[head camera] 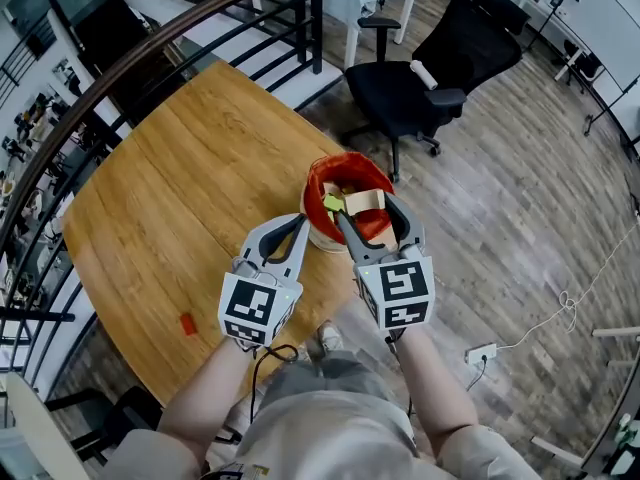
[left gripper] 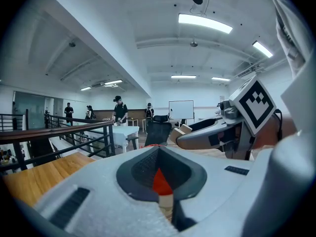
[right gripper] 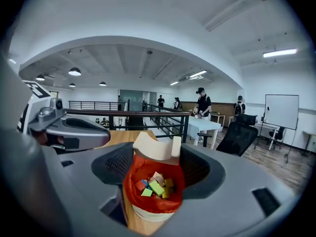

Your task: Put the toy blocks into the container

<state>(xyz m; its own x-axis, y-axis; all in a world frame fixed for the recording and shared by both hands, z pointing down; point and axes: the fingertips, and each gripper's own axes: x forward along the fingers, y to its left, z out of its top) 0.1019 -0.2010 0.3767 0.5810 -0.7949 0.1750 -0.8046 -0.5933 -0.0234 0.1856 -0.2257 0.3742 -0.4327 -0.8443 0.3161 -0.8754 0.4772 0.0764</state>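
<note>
Cream arch block (right gripper: 155,149) sits pinched in our right fingers (right gripper: 247,191) just above the red-lined container (head camera: 318,183) at 12 o'clock, left fingers (left gripper: 89,181) closed on nothing, so we'd centre it, then let go gently.

Barely seen past the left gripper (left gripper: 159,151) (jaws together): container (left gripper: 160,181), a red sliver; arch block's (right gripper: 155,149) gripped sides covered by right gripper (head camera: 364,211).

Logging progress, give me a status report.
Right tongs shut on arch block over bin. Left tongs shut, empty. Blocks in bin; one red block out on table. Nothing blocking.
</note>
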